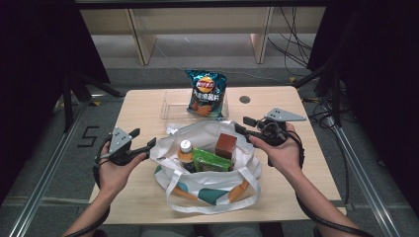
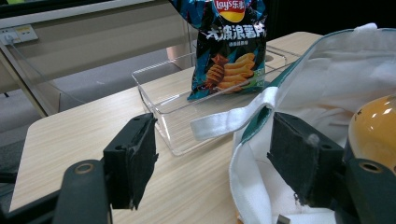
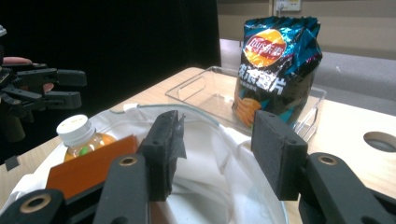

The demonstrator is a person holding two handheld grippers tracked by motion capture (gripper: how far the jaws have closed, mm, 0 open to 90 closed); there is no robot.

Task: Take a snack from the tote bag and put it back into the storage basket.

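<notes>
The white tote bag (image 1: pixel 207 168) sits mid-surface with 1 gripper at each side of its mouth. Left gripper (image 1: pixel 146 146) is released, jaws straddling the left rim without pinching it. Right gripper (image 1: pixel 241 125) is released and empty above the right rim, the nearer gripper to the brown box (image 1: pixel 226 145) just below and to its left.

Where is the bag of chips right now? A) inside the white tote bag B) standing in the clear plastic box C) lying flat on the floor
B: the bag of chips stands upright in the clear plastic box at the far side of the table, behind the white tote bag.
</notes>
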